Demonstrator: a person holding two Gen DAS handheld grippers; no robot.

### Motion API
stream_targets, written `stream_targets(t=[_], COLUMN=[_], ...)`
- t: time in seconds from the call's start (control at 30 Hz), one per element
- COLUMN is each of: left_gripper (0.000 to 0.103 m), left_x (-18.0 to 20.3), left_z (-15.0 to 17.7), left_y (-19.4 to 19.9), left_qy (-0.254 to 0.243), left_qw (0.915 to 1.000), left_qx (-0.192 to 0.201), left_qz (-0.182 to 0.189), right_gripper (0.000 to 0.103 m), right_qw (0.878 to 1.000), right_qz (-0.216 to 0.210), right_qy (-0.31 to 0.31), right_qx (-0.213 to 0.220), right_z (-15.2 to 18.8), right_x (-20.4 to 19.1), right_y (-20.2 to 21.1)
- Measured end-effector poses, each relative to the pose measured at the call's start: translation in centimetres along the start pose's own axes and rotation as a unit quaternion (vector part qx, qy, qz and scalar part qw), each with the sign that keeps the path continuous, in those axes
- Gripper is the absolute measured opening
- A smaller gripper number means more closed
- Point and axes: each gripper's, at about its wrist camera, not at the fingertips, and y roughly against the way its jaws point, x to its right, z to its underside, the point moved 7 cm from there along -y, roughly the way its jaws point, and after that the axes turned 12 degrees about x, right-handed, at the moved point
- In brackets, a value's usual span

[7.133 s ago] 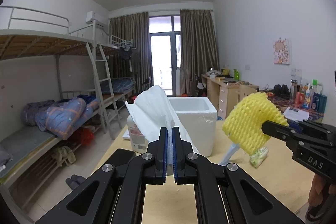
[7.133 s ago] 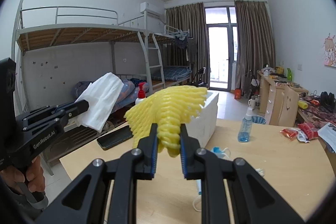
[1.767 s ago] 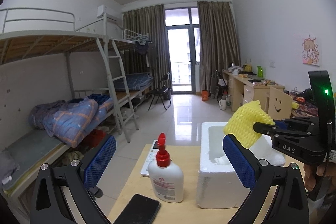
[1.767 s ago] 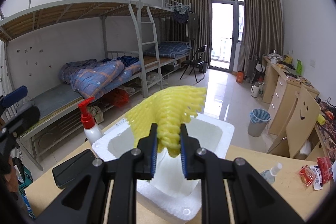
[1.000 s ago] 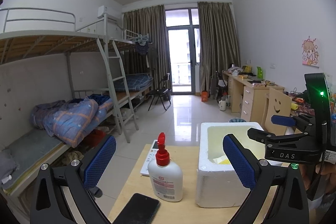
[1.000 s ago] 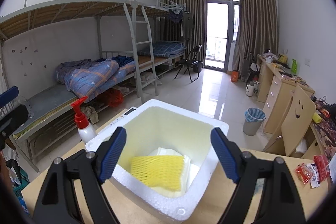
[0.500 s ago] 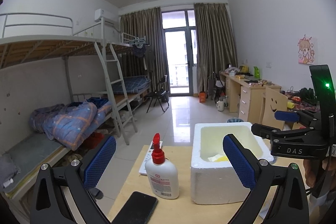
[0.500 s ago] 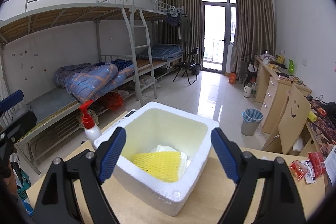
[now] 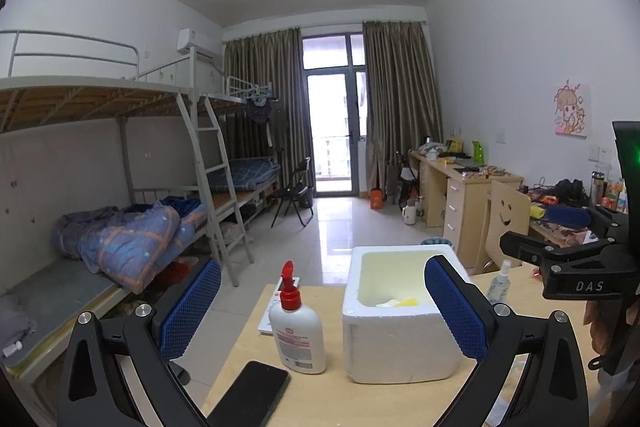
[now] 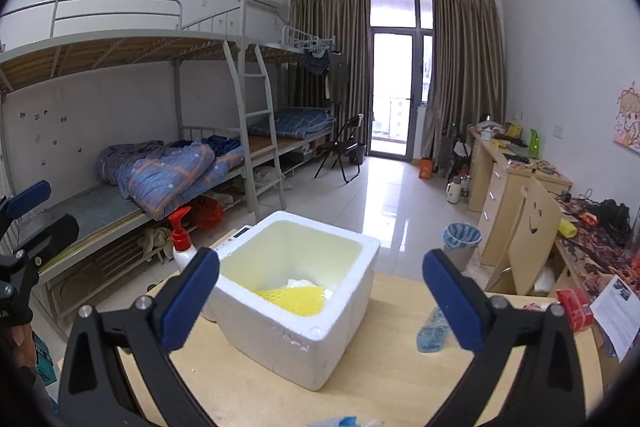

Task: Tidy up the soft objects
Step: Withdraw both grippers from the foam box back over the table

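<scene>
A white foam box [image 10: 296, 343] stands on the wooden table. In it lie a yellow foam net [image 10: 296, 297] and a white tissue [image 10: 302, 283]. My right gripper [image 10: 320, 255] hovers before the box, its jaws opening wide with nothing between them. My left gripper [image 9: 322, 265] is open and empty, left of and back from the box [image 9: 400, 343], where a sliver of yellow net [image 9: 408, 302] shows. Each gripper appears at the edge of the other view: the right gripper [image 9: 536, 231] and the left gripper [image 10: 36, 217].
A red-capped lotion bottle [image 9: 298, 331] and a black phone [image 9: 250, 399] sit left of the box. A blue spray bottle [image 10: 432, 327] lies to its right, with snack packets [image 10: 572, 307] and a paper beyond. The table's far edge [image 10: 400, 281] drops to the floor.
The right gripper let go of the yellow net, which now lies in the box, and its jaws spread wider. Both grippers drew back from the box and rose slightly.
</scene>
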Motion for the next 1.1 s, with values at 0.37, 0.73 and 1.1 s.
stream_targets(t=[0.37,0.73,1.1], left_gripper=[0.102,0.102,0.102], left_x=[1.7,3.5,4.6], left_z=[-1.4,-2.4,-1.9], left_y=[3.8,7.8,10.3], left_qy=[-0.001,-0.002,-0.002], left_qw=[0.9997,0.9991,0.9986], left_qx=[0.013,0.028,0.024], left_qz=[0.023,0.033,0.048], right_gripper=[0.103,0.103,0.103], right_qw=[1.000,0.999,0.997], right_qz=[0.008,0.027,0.041], right_qy=[0.017,0.021,0.017], right_qx=[0.015,0.039,0.059], right_z=[-0.5,-0.2,0.8], right_x=[-0.4,0.4,0.7], right_y=[5.0,10.5,15.2])
